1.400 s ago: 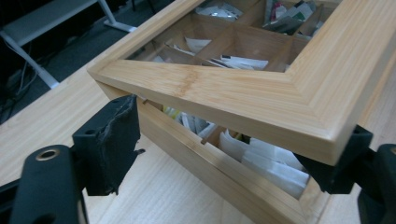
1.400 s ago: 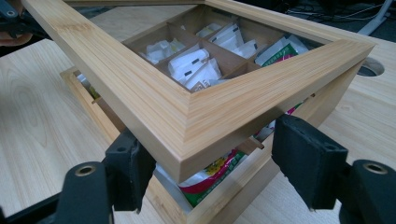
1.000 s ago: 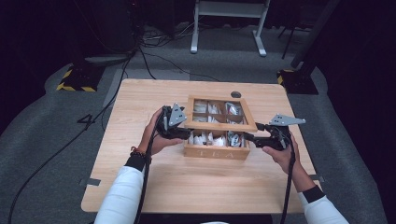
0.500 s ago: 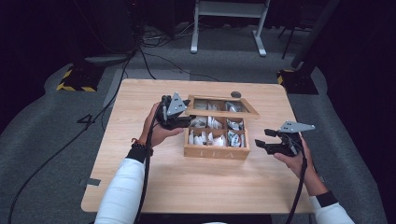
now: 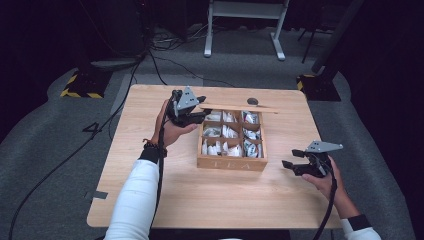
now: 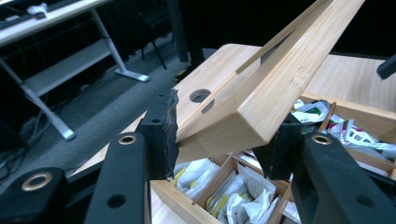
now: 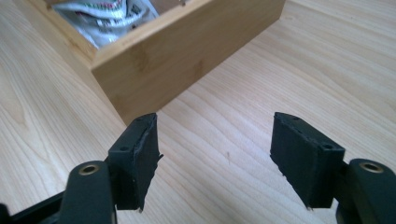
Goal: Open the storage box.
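The lid [image 6: 275, 79] of the tea box is a flat wooden frame, and its near corner sits between the jaws of the left hand-held gripper [image 6: 224, 135]. Those jaws have just been closing and now clamp the corner from both sides, one pad on each edge. From that grip the lid slopes up and away from the left hand-held gripper, tilted well off level. In the high view the lid [image 5: 240, 107] shows as a thin pale strip that runs from the left hand-held gripper [image 5: 192, 116] across the far edge of the box.

The box [image 5: 231, 162] stands just beside and below the left hand-held gripper, open on top. Thin wooden walls split it into compartments, and these hold paper tea bags [image 5: 223, 132]. In the left gripper view the tea bags [image 6: 233, 196] lie right under the clamped corner.

The right hand-held gripper [image 5: 295, 166] is off the box's other side, near its front corner but apart from it, low over the counter [image 5: 200, 200]. Its jaws stand apart with nothing between them. In the right gripper view the right hand-held gripper [image 7: 215, 158] looks along bare wood, with the corner of the box [image 7: 187, 60] just ahead of its left jaw.

Beyond the box a small dark round thing [image 5: 252, 101] lies on the counter; what it is cannot be told.
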A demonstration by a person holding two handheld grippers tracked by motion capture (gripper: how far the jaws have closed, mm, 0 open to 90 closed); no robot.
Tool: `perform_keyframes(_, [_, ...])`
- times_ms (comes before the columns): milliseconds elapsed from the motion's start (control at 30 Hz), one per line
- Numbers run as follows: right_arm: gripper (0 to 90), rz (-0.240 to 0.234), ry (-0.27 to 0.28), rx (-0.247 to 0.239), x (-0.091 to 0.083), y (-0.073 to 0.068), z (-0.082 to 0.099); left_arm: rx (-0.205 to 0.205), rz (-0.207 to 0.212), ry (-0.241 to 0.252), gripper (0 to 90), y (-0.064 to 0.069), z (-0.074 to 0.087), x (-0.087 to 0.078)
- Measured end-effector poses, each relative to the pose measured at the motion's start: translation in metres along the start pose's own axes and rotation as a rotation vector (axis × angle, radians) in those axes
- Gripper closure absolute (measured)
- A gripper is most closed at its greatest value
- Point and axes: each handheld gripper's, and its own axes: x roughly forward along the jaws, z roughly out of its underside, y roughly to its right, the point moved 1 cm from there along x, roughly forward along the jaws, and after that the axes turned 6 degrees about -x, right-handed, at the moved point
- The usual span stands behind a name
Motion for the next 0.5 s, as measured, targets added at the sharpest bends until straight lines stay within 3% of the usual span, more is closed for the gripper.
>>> perform_keyframes(200, [32.5, -0.017, 0.003, 0.005, 0.003, 0.0, 0.009, -0.03, 0.02, 0.019, 55.0, -0.009, -0.006, 0.003])
perform_keyframes(500, [32.0, -0.057, 0.022, 0.009, 0.012, -0.002, 0.014, -0.057, 0.011, 0.032, 55.6, -0.02, -0.017, 0.008])
